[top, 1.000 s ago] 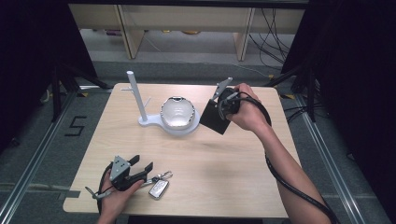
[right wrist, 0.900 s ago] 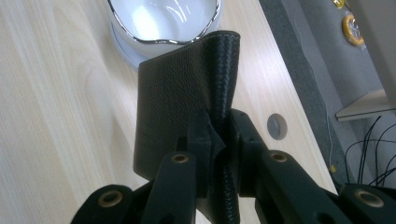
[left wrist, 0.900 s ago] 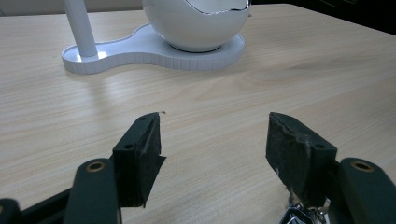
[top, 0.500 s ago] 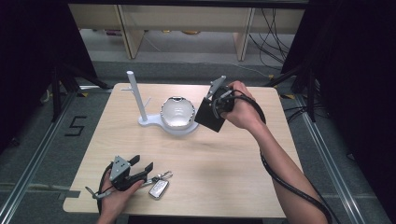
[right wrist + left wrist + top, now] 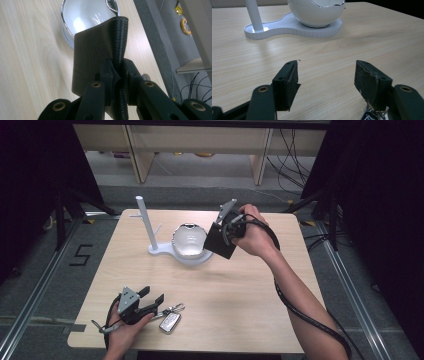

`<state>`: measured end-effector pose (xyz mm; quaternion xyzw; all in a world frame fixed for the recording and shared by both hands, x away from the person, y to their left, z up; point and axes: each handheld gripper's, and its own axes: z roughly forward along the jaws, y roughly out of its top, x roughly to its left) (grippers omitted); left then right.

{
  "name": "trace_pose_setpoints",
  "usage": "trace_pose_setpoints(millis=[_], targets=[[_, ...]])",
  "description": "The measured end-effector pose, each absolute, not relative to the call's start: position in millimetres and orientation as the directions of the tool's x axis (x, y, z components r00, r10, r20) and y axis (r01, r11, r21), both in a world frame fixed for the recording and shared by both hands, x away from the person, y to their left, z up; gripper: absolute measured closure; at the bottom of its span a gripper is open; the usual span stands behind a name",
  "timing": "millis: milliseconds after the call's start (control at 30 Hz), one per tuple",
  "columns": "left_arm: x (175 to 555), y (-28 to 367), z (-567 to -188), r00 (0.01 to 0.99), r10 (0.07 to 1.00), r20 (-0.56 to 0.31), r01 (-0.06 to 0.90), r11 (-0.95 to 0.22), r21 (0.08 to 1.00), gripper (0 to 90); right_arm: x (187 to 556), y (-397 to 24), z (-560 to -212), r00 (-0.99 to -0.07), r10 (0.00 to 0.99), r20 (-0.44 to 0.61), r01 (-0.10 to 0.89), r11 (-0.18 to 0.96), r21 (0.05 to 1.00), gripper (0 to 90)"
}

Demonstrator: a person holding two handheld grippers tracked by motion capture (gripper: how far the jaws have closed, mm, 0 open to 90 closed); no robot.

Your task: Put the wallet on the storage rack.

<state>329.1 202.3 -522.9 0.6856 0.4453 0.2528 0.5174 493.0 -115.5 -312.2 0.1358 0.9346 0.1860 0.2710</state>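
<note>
Wallet closes in on the bowl

Right tool (image 5: 223, 231), clamped on the black wallet (image 5: 220, 241), has edged toward the white bowl (image 5: 189, 240); left tool (image 5: 150, 301) rests open.

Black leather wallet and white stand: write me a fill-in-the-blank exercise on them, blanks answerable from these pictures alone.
1. The right gripper is shut on the black leather ____.
2. The black leather wallet hangs beside the white egg-shaped ____ on the white plastic stand.
3. The left gripper rests with its jaws ____.
4. The silver car key fob lies on the light wooden ____.

Missing words: wallet; bowl; open; table
</note>
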Motion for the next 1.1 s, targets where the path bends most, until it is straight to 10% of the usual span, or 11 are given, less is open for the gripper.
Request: trace_pose_setpoints(millis=[1100], targets=[[329, 202, -523, 0.478, 0.871, -0.115, 0.348, -0.068, 0.935, 35.4, 501, -85, -303, -0.821, 0.324, -0.471, 0.100, 0.892, 0.440, 81.1]])
